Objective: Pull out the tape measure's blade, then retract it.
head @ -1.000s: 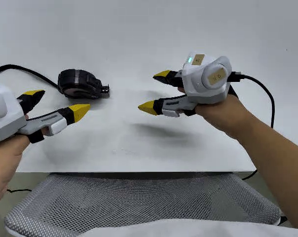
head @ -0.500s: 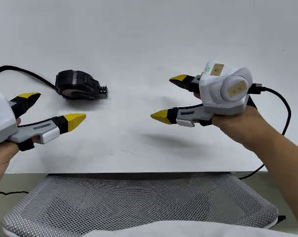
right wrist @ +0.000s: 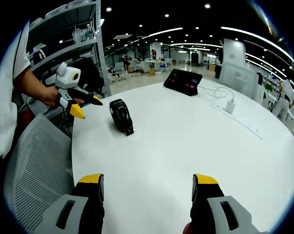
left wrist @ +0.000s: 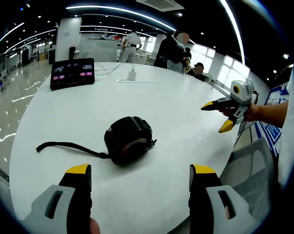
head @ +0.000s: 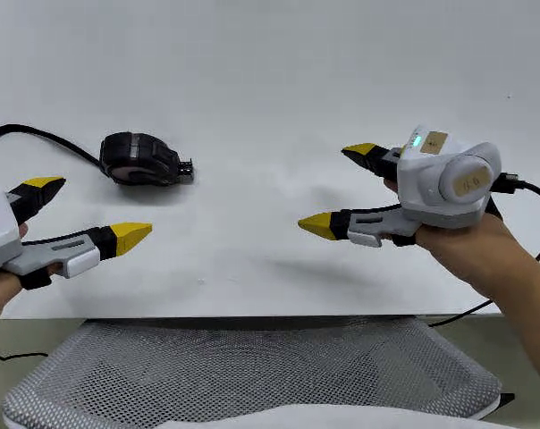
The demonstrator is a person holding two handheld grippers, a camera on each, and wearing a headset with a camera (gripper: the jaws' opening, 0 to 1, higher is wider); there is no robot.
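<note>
As the left gripper and right gripper drift outward, jaws apart, the tape measure at upper left lies ungrasped, so no pull is under way.

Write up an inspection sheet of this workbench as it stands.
Surface: white table, smooth.
Job's things: tape measure lying flat, blade in, black strap trailing away.
Clutter: dark tablet and white charger at the far side.
Grippers: left gripper and right gripper open, empty, held apart from the tape measure.
Cables: black cable leaves the right gripper.
Surroundings: mesh chair at the table edge; people and shelves beyond.
</note>
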